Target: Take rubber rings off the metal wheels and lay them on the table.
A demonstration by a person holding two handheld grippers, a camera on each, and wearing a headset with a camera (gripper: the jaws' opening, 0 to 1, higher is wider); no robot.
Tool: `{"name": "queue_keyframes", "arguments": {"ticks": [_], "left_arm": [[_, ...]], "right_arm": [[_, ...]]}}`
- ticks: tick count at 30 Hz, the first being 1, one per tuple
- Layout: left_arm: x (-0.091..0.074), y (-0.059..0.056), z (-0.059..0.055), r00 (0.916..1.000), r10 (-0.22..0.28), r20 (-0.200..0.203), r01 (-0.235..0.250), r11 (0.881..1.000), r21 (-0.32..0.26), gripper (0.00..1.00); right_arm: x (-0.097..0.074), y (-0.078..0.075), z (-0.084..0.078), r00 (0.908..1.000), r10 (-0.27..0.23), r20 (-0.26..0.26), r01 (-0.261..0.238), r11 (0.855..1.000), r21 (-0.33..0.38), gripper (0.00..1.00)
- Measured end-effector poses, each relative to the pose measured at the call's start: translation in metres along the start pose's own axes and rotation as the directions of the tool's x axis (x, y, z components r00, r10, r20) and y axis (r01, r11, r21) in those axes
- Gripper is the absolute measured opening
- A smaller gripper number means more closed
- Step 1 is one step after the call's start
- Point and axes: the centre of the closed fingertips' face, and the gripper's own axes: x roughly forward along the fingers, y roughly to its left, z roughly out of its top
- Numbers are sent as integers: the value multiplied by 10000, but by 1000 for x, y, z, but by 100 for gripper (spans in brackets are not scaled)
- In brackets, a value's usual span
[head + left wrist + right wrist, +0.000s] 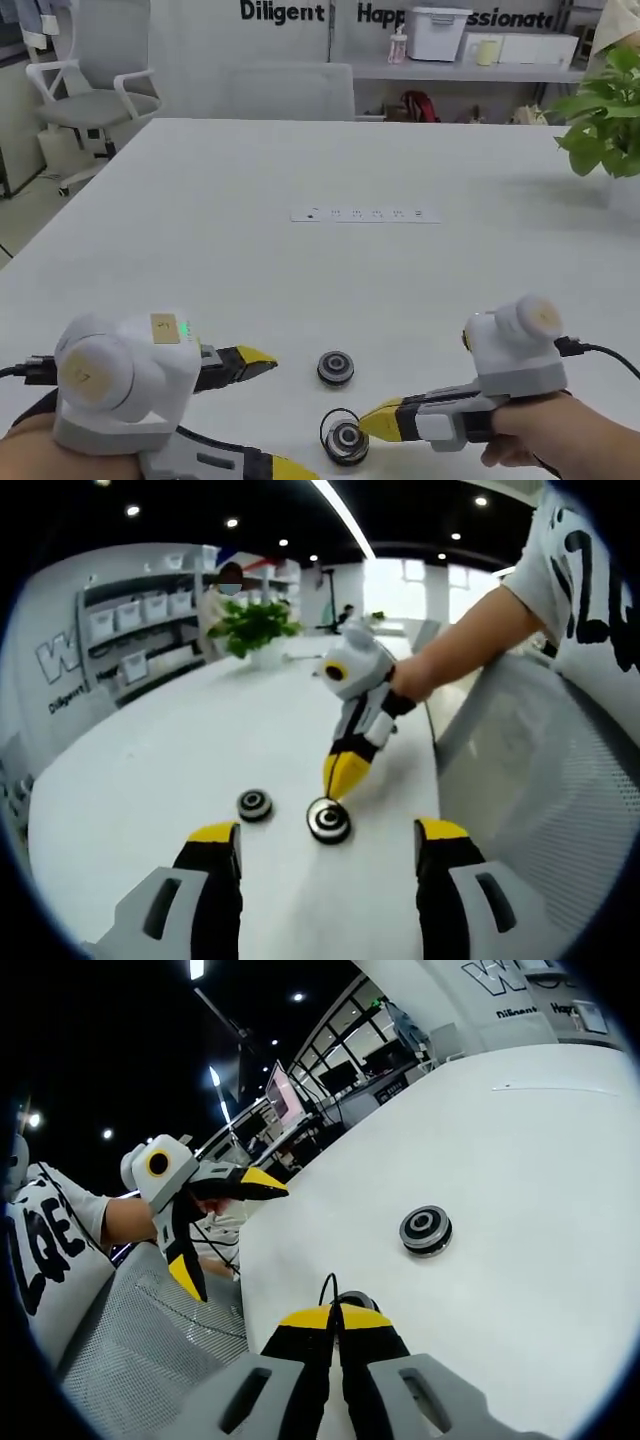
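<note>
Ring of thin black rubber (327, 1290), pinched in the pressed-together right gripper (338, 1322) and partly raised off the nearer small metal wheel (346, 442) on the white table (300, 280), appears light, stretchy, best held at its loose loop; left gripper (272, 412) hangs spread.

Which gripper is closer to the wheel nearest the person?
Right. The right gripper is at the near metal wheel, jaws shut on its rubber ring. The left gripper hovers open to that wheel's left, apart from it.
</note>
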Motion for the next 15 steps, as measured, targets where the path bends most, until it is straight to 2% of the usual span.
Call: {"name": "queue_keyframes", "arguments": {"ticks": [6, 15], "left_arm": [[-7, 2, 0, 9998, 169, 136, -167, 9998, -132, 73], [-15, 9, -5, 9991, 420, 88, -418, 9990, -169, 75]], "right_arm": [[1, 5, 6, 9998, 115, 143, -115, 9999, 28, 0], [3, 9, 16, 9989, 263, 390, -266, 9996, 80, 0]]}}
